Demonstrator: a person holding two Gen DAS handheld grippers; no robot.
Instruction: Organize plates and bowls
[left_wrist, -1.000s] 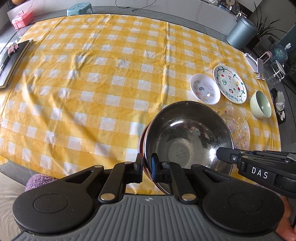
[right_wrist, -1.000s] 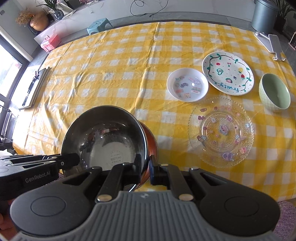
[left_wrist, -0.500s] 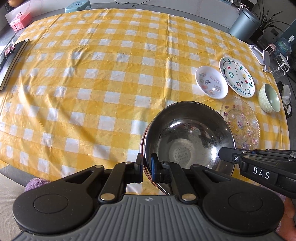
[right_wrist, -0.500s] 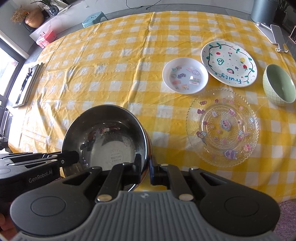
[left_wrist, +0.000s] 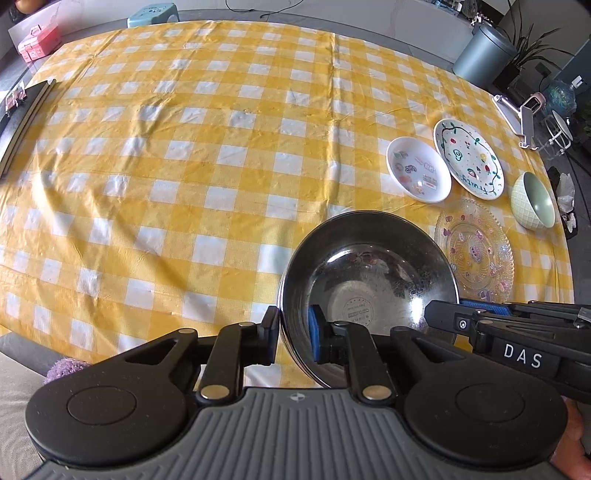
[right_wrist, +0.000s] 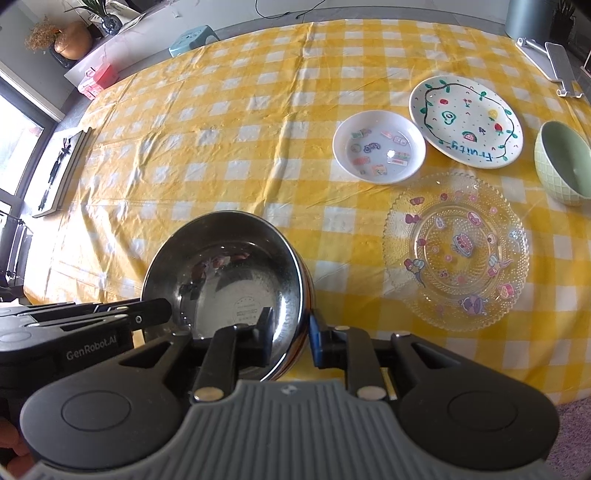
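A steel bowl (left_wrist: 369, 273) (right_wrist: 229, 273) with an orange outside stands near the front edge of the yellow checked table (left_wrist: 184, 166). My left gripper (left_wrist: 295, 328) straddles its left rim. The jaws are opening, and a gap shows between the blue pad and the wall. My right gripper (right_wrist: 290, 328) straddles the right rim in the same way, also opening. To the right lie a small white sticker plate (right_wrist: 378, 147), a painted "Fruity" plate (right_wrist: 466, 121), a clear glass plate (right_wrist: 456, 251) and a green bowl (right_wrist: 565, 162).
A grey bin (left_wrist: 484, 55) and a phone stand (left_wrist: 517, 118) are at the far right corner. A dark board (left_wrist: 26, 110) lies at the table's left edge. Beyond the table sit a pink box (left_wrist: 38, 42) and a blue stool (left_wrist: 151, 18).
Both grippers' jaws have parted from the steel bowl's rim, so the blue pads now show. The bowl and both hands have stayed where they were.
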